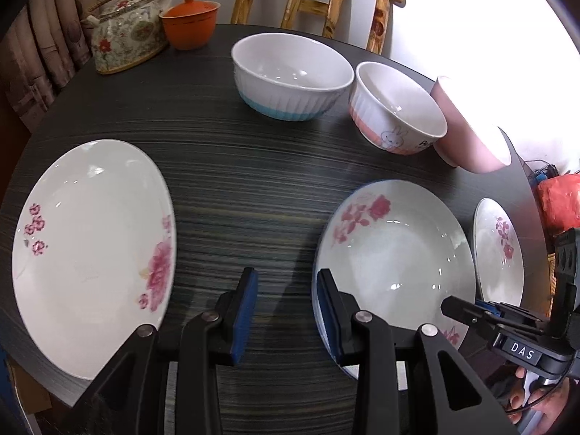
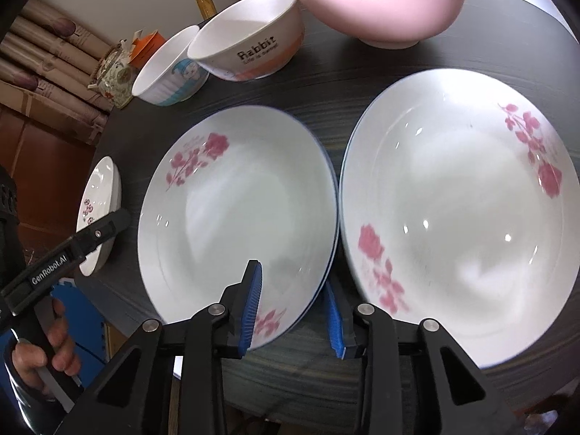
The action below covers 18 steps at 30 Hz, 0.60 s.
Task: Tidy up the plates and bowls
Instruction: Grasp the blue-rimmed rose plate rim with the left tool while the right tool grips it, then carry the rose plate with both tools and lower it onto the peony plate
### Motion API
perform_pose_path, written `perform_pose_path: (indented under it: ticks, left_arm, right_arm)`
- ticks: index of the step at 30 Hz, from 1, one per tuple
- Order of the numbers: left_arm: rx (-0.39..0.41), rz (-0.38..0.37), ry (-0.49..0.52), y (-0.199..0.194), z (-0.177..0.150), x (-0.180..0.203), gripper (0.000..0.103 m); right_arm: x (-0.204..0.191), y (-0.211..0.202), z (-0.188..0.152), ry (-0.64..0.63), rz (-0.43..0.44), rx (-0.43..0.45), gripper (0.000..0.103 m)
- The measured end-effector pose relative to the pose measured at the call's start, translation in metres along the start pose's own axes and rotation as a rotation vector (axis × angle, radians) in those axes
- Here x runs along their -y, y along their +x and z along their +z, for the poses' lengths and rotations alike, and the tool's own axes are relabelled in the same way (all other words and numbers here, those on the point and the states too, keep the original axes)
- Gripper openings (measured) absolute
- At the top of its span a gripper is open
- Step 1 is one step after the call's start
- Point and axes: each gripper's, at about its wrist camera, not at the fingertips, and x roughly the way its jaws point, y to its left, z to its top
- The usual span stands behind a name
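Taking the middle plate (image 1: 395,253) as the landmark, the peony plate (image 1: 90,253) lay well to its left, alone on the dark table (image 1: 235,166), with nothing stacked on it. Behind and left of the middle plate stood the blue-based bowl (image 1: 290,76), then the rabbit bowl (image 1: 397,108) directly behind it, and the pink bowl (image 1: 467,134) behind and to its right; the three sat in a loose row, none nested in another. Just to the right of the middle plate, nearly rim to rim, lay the right-hand plate (image 2: 460,217), also flat and single.

The left gripper (image 1: 286,308) hovered over bare table at the middle plate's near left edge, its fingers spread with nothing between them. The right gripper (image 2: 293,308) had its fingers apart and astride the middle plate's near right rim, one blue pad above the plate and the other outside the edge; the grip did not look closed.

In my judgement the task was barely started: no plate was stacked, no bowl nested, and every piece remained to be gathered, beginning probably with the middle plate
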Motion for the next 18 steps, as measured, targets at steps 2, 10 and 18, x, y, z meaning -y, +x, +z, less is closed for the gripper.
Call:
perform_pose_path:
  ticks: [2, 10, 18]
  left_arm:
    - [-0.011, 0.003, 0.003, 0.007, 0.001, 0.003, 0.034]
    - [-0.037, -0.011, 0.0, 0.024, 0.003, 0.007, 0.034]
    - [-0.033, -0.002, 0.029, 0.029, 0.008, 0.01, 0.023]
  right_arm:
    - [0.003, 0.002, 0.003, 0.005, 0.007, 0.0, 0.023]
    - [0.002, 0.007, 0.015, -0.019, 0.005, 0.006, 0.013]
    - [-0.006, 0.011, 0.025, -0.056, -0.002, 0.006, 0.013]
